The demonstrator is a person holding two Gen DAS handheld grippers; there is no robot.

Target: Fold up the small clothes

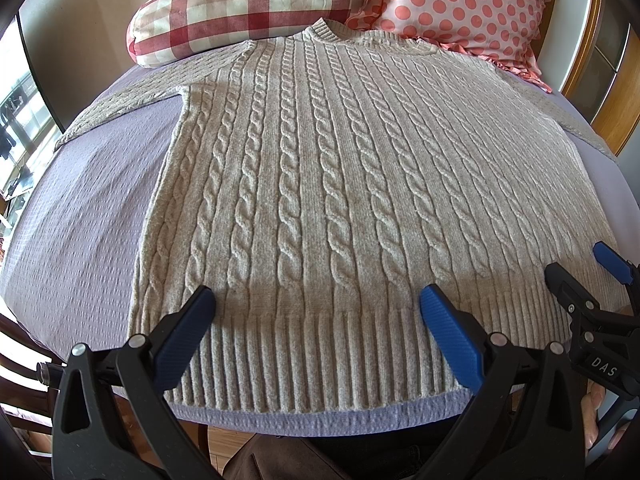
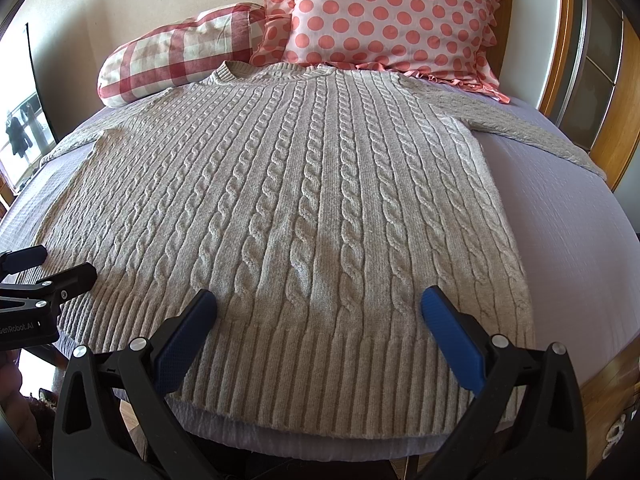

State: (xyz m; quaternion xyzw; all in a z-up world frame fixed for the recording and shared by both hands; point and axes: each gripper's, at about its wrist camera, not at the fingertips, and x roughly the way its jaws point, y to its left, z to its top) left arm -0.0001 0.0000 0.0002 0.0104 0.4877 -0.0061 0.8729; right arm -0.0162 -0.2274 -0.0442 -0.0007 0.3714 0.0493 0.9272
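Observation:
A beige cable-knit sweater [image 1: 320, 184] lies flat, front up, on a lavender bed cover [image 1: 92, 216], collar at the far end, sleeves spread to both sides. It also shows in the right wrist view [image 2: 304, 208]. My left gripper [image 1: 318, 304] is open and empty, hovering over the ribbed hem near the left side. My right gripper [image 2: 319, 306] is open and empty over the hem toward the right side. The right gripper also shows at the right edge of the left wrist view [image 1: 580, 264], and the left gripper at the left edge of the right wrist view [image 2: 52, 264].
A red-and-cream checked bolster [image 1: 240, 8] and a pink polka-dot pillow [image 1: 464, 4] lie at the head of the bed behind the collar. A wooden frame [image 2: 616, 128] stands at the right. The bed's near edge [image 2: 320, 444] is just below the hem.

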